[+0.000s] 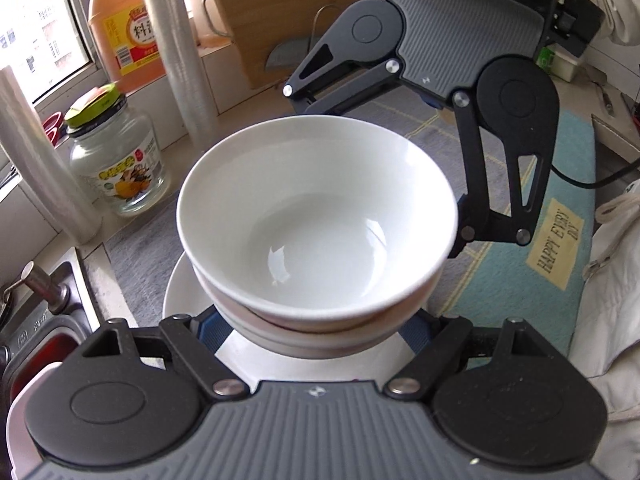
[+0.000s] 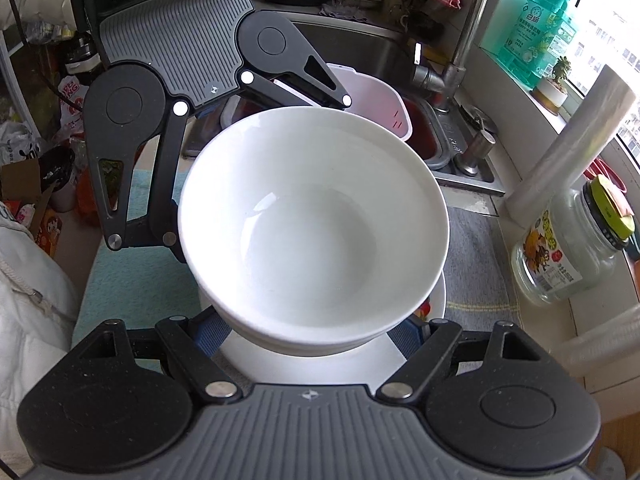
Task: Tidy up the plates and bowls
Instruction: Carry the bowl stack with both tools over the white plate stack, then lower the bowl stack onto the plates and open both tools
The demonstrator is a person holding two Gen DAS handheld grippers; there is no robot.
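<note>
A stack of white bowls (image 1: 316, 216) (image 2: 312, 216) sits on a white plate (image 1: 180, 300) (image 2: 248, 356); the top bowl is empty. My left gripper (image 1: 312, 340) reaches in from the near side in the left wrist view, its blue pads (image 1: 208, 330) tight against the lower bowls just above the plate. My right gripper (image 2: 316, 340) holds the same stack from the opposite side, with its blue pads (image 2: 212, 330) at the stack's base. Each gripper's black fingers (image 1: 476, 200) (image 2: 160, 200) show beyond the bowls in the other's view. The fingertips are hidden under the bowls.
A glass jar (image 1: 120, 160) (image 2: 568, 252), an oil bottle (image 1: 128, 28) and film rolls (image 1: 176, 40) line the window sill. The steel sink (image 2: 360, 52) holds a pink basin (image 2: 380, 100), with its faucet (image 2: 452, 68) beside it. A blue-and-grey mat (image 1: 540, 248) covers the counter.
</note>
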